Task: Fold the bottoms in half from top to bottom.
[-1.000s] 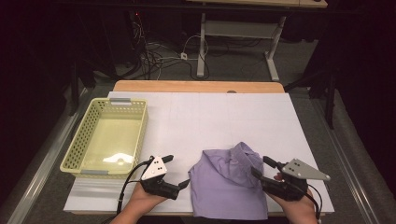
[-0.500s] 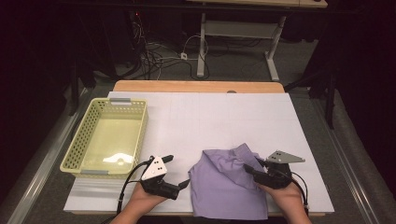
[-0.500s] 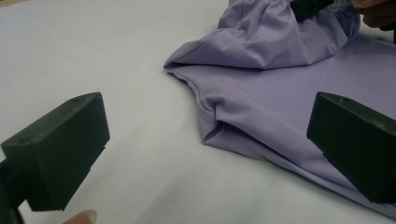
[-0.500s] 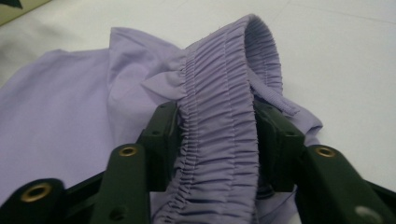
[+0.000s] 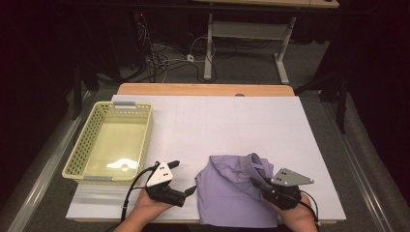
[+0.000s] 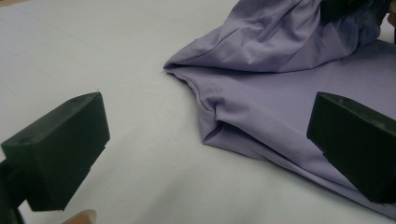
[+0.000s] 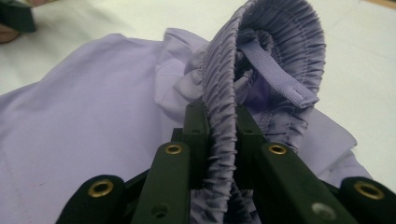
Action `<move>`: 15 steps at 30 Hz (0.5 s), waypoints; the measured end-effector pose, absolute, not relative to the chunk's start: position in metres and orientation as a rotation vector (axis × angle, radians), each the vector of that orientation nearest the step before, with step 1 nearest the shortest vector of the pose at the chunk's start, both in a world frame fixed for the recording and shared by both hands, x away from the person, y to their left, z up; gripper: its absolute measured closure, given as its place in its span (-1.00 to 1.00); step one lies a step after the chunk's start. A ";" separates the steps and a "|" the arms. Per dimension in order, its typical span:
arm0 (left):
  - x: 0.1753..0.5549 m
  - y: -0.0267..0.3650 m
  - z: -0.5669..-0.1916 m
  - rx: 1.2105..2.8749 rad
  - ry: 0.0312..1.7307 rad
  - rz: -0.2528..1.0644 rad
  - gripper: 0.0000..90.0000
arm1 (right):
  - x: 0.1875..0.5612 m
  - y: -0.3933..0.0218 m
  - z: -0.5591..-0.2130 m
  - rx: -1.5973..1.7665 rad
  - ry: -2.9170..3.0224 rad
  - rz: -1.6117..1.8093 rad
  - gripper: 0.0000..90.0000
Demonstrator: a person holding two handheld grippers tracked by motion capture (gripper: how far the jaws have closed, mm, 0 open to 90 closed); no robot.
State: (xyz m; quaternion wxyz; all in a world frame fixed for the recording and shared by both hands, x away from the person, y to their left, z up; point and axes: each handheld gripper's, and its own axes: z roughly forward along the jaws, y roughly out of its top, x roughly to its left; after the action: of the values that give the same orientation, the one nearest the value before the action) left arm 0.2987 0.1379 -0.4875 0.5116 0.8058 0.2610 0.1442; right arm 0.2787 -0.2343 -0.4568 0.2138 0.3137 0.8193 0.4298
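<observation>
Gathered elastic waistband (image 7: 224, 116) of a purple garment (image 5: 237, 191) sits pinched between the two black jaws of the right gripper (image 5: 263, 185), which have just been closing on it; in the right gripper view the ribbed band runs up from between the jaws, curls over in a loop just beyond them, and a flat purple strap (image 7: 273, 70) hangs inside that loop. From the high view this gripper is at the right edge of the garment, its grey three-cornered plate on top, with the person's right hand (image 5: 297, 217) behind it at the near edge of the surface (image 5: 232, 125). The rest of the garment spreads out flat to the left of the right gripper, lying on the white surface, its near hem reaching the surface's front edge. Just beyond the garment's left edge is the left gripper (image 5: 183, 178), released, its jaws standing wide apart with nothing between them; in the left gripper view one jaw is over bare surface and the other over the garment's folded corner (image 6: 212, 126), though whether it touches the cloth cannot be told. The person's left hand (image 5: 150, 210) holds it low over the surface, with a black cable trailing back from it. Farther out to the left of the left gripper, a pale yellow plastic basket (image 5: 77, 162) rests on the surface, well apart from the garment.
</observation>
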 end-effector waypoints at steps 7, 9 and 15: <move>0.298 0.138 -0.488 1.937 0.628 0.348 -1.00 | 0.260 -0.224 -0.457 0.770 2.306 1.214 0.62; 0.298 0.138 -0.488 1.937 0.628 0.349 -1.00 | 0.254 -0.222 -0.456 0.751 2.312 1.218 0.52; 0.298 0.138 -0.488 1.938 0.626 0.349 -1.00 | 0.236 -0.218 -0.456 0.754 2.332 1.237 0.31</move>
State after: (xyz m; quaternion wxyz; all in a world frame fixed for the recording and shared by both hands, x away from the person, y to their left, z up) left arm 0.2984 0.1378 -0.4875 0.5122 0.8056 0.2603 0.1449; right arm 0.2359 -0.2180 -0.4559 0.1965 0.2694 0.8329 0.4418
